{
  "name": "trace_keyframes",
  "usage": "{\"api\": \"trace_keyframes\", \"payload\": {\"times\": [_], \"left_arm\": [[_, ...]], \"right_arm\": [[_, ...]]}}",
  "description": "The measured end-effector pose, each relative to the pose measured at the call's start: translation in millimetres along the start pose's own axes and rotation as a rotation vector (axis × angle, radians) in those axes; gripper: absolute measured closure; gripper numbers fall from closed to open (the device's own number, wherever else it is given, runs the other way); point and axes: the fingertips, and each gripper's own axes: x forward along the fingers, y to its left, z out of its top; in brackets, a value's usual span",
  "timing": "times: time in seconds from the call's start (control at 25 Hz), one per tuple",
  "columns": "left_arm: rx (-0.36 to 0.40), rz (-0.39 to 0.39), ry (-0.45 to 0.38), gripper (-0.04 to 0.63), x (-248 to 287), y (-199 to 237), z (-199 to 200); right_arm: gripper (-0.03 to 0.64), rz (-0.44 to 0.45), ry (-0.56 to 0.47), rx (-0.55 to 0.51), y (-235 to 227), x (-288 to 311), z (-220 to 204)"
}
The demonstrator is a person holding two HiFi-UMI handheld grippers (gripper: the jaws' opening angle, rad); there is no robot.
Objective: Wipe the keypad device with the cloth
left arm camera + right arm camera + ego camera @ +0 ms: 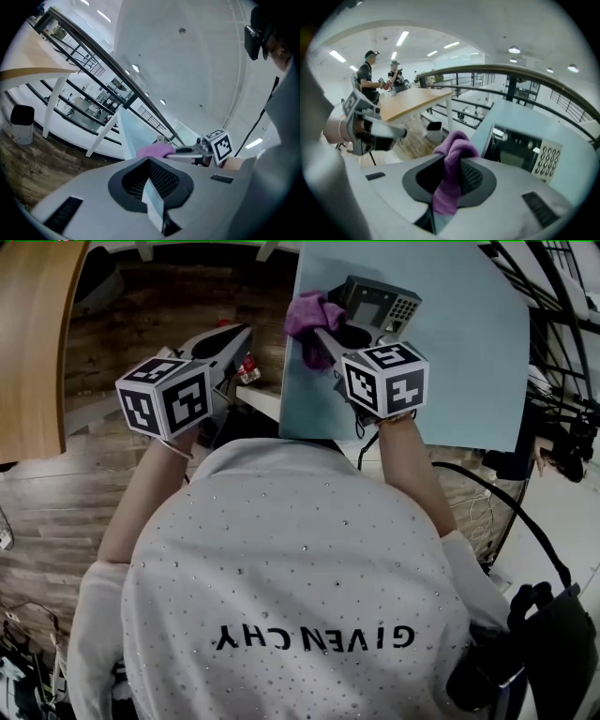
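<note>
Right gripper (pixel 446 187): jaws clamped on a purple cloth (pixel 452 161). The cloth is soft, fleecy and bunched into a twisted knot above the jaws, with a short tail hanging below.

Left gripper (pixel 153 199): jaws closed together with nothing between them. It is held off the bench's left edge, over the floor. Each gripper has smooth pale grey plastic shells, dark ribbed pads and a black-and-white marker cube.

Keypad device (pixel 377 307): boxy grey plastic body with a dark rectangular screen recessed in a sloped face. A grid of small round keys sits on a pale panel to the screen's right. It stands at the far part of the bench (pixel 469 362). The cloth's knot is at the device's left edge; I cannot tell whether they touch.

The bench top is a flat, matte, pale blue sheet with square corners.

Room: wood-plank floor (pixel 56 512), and a light wooden table (pixel 28 334) at left. Dark metal railings, white ceiling and strip lights show in the gripper views, with a small black-and-white bin (pixel 22 123) on the floor. Two people stand at a distant wooden table (pixel 410 101).
</note>
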Motion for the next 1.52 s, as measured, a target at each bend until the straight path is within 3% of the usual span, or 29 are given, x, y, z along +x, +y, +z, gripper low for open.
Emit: {"api": "trace_keyframes", "payload": {"times": [0.24, 0.36, 0.44, 0.6, 0.68, 0.96, 1.12, 1.36, 1.52], "left_arm": [[0.001, 0.001, 0.004, 0.594, -1.7, -2.1, -3.1], [0.010, 0.005, 0.010, 0.594, -3.1, -3.0, -4.0], [0.016, 0.013, 0.001, 0.594, -7.3, -5.1, -2.3], [0.020, 0.040, -0.020, 0.595, -20.0, -8.3, 0.6], [0.013, 0.061, -0.030, 0.595, -26.1, -6.9, 0.4], [0.033, 0.159, -0.123, 0.594, -44.2, -4.4, 5.8], [0.038, 0.245, -0.177, 0.595, -42.5, -5.3, 7.5], [0.026, 0.311, -0.198, 0.594, -16.9, -36.4, -9.5], [0.008, 0.320, -0.220, 0.594, 8.1, -69.1, -18.1]], "right_arm": [[0.546, -0.120, -0.338, -0.084, -33.3, -68.1, 124.2], [0.546, -0.154, -0.482, -0.105, -50.7, -90.5, 154.7], [0.546, -0.163, -0.467, -0.082, -65.3, -81.6, 148.8], [0.546, -0.189, -0.287, 0.031, -88.8, -44.0, 97.3], [0.546, -0.185, -0.252, 0.039, -88.7, -37.4, 80.4], [0.546, -0.182, -0.292, -0.018, -89.4, -43.6, 75.4], [0.545, -0.137, -0.298, -0.009, -100.2, -42.4, 69.4], [0.545, -0.124, -0.331, 0.019, -136.3, -69.6, 50.1], [0.545, -0.066, -0.369, 0.093, -160.4, -87.3, 32.1]]}}
